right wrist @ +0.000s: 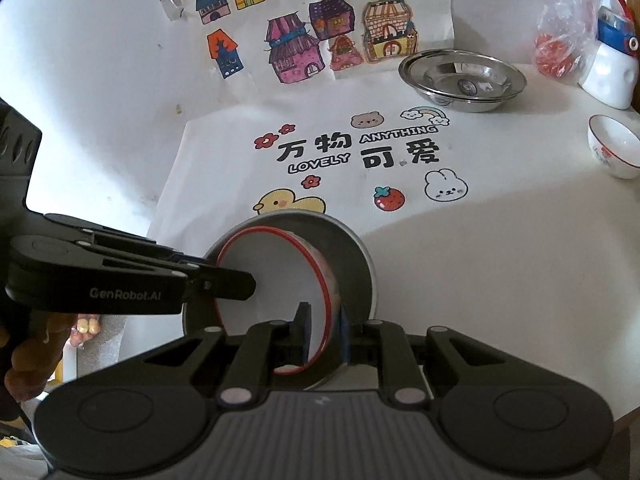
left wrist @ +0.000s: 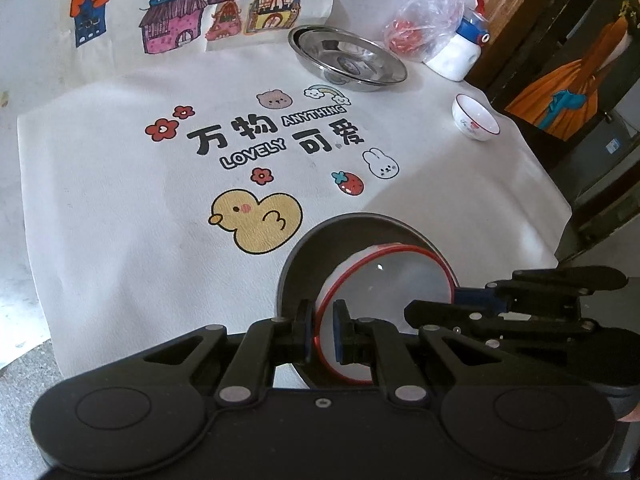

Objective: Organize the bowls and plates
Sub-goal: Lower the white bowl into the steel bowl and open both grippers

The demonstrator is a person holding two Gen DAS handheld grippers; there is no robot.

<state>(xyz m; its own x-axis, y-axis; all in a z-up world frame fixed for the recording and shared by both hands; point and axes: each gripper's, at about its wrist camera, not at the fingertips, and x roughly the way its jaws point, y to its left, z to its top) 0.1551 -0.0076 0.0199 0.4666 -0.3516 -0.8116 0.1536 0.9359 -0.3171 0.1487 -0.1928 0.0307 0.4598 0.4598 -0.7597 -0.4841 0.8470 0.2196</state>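
A white bowl with a red rim (left wrist: 384, 312) sits inside a grey metal dish (left wrist: 304, 264) near the table's front edge; both also show in the right wrist view, the bowl (right wrist: 276, 280) and the dish (right wrist: 352, 264). My left gripper (left wrist: 323, 330) is shut on the bowl's rim from one side. My right gripper (right wrist: 323, 332) is shut on the rim from the other side. Each gripper shows in the other's view, the right one (left wrist: 472, 300) and the left one (right wrist: 224, 280). Stacked steel dishes (left wrist: 348, 58) stand at the back. A small white bowl (left wrist: 476, 118) stands at the right edge.
A white cloth with cartoon prints (left wrist: 256, 148) covers the table. A plastic bag with red contents (left wrist: 424, 28) and a white and blue bottle (left wrist: 460, 52) stand at the back right. House drawings (right wrist: 312, 36) hang on the wall behind. The table edge runs along the right.
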